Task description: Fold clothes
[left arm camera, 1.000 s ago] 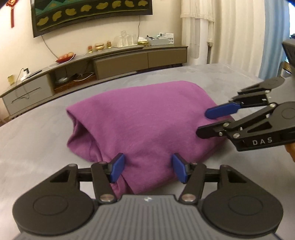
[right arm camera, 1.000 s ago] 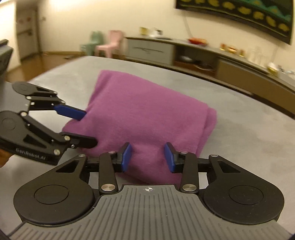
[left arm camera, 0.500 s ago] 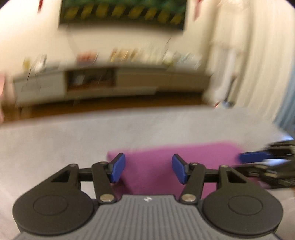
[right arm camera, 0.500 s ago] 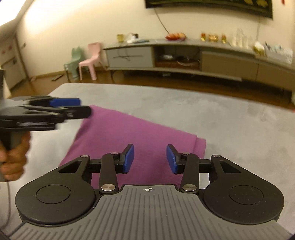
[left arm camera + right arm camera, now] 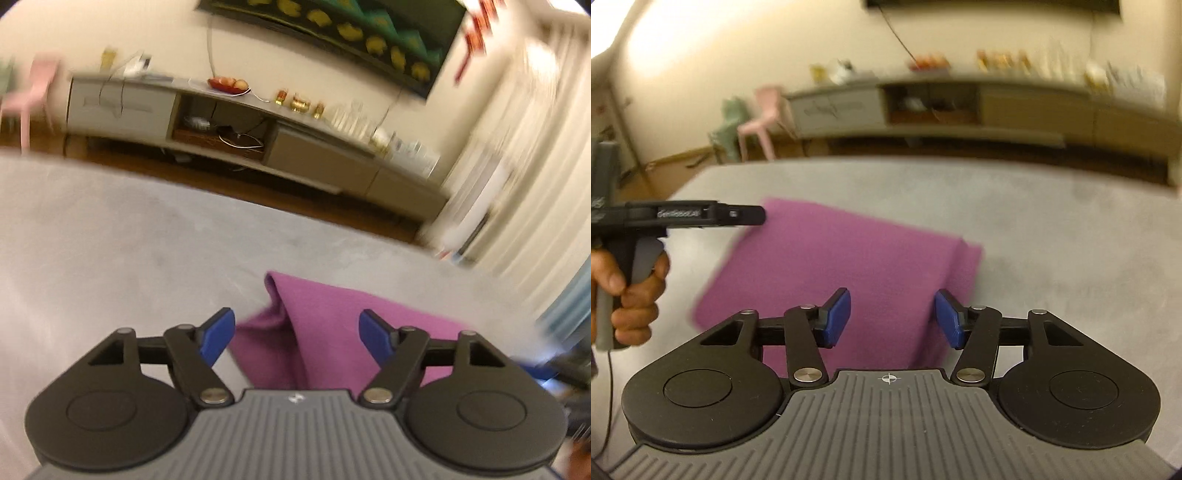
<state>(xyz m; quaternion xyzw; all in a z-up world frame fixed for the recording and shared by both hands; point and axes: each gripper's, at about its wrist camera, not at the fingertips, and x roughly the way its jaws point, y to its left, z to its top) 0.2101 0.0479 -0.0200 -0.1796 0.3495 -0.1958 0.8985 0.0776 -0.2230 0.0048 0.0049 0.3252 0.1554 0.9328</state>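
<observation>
The purple garment [image 5: 831,266] lies folded into a compact slab on the grey bench [image 5: 1052,229], a flat, tidy shape with one doubled edge showing on its right side. A second ago both tools were down at its near edge with their blue fingers straddling the cloth; now both have lifted back and hang above it.

The left gripper [image 5: 297,334] has its fingers spread and opening wider, and though the cloth shows between them, neither pad touches it. From this side a loose corner of the fold stands up in a small peak. The right gripper [image 5: 892,319] is likewise opening, pads apart, the garment below and beyond them, nothing pinched. In the right wrist view the person's left hand [image 5: 631,291] grips its tool's handle, held level over the garment's far left corner.

I read this as a release: the last fold has been laid and both tools let go. The piece looks nearly done, apart perhaps from that raised corner, which may want pressing flat before it is set aside.
</observation>
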